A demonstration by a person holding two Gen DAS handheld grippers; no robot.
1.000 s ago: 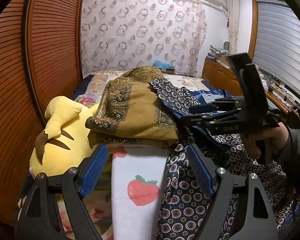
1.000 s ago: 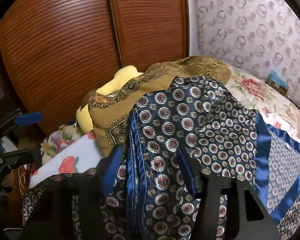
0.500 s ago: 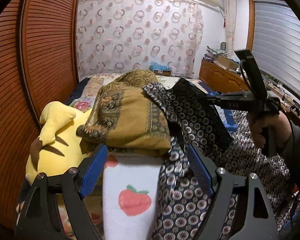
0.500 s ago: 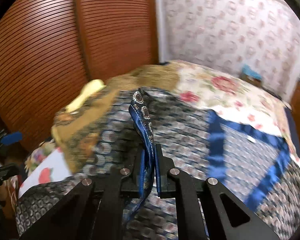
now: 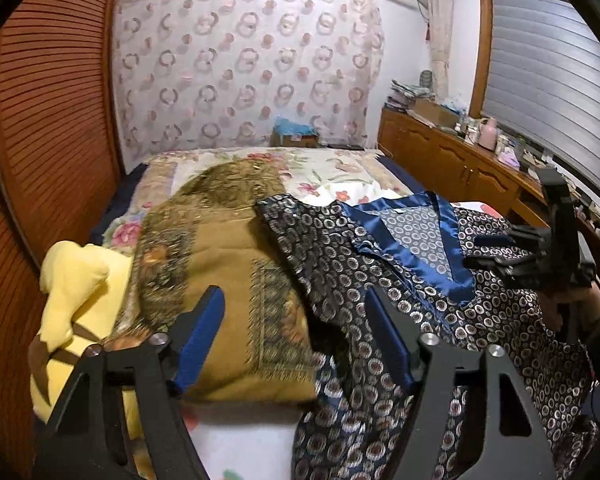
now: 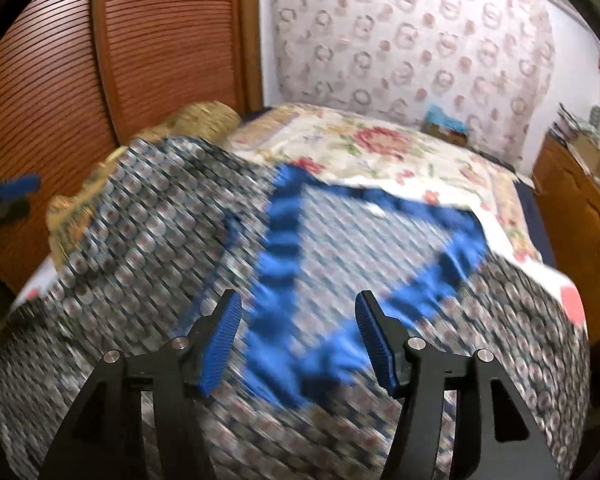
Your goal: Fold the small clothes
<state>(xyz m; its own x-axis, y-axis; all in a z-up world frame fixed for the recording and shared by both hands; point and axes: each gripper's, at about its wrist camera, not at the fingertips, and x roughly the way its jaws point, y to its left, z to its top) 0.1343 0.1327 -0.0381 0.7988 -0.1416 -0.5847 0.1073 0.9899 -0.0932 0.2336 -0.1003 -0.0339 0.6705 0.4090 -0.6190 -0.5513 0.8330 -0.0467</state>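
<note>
1 patterned garment [image 5: 416, 280] is spread on the bed [image 5: 340, 176], partly over a folded mustard cloth [image 5: 228, 280].
The blue-trimmed neckline is seen face up. The right gripper [image 6: 298, 338], whose jaws have just been opening, is held spread above it with nothing gripped; the left gripper [image 5: 296, 336], just narrowed, is also empty. The slippery fabric could be dragged askew if only 1 layer is caught.

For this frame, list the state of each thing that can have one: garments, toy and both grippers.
Navy circle-print satin top with blue trim: spread out, unfolded, edge overlapping the mustard cloth.
Mustard paisley cloth: folded, lying flat.
Yellow plush toy: lying beside the cloth.
Left gripper: open, jaws just closing, empty.
Right gripper: open, jaws just opening, empty.
</note>
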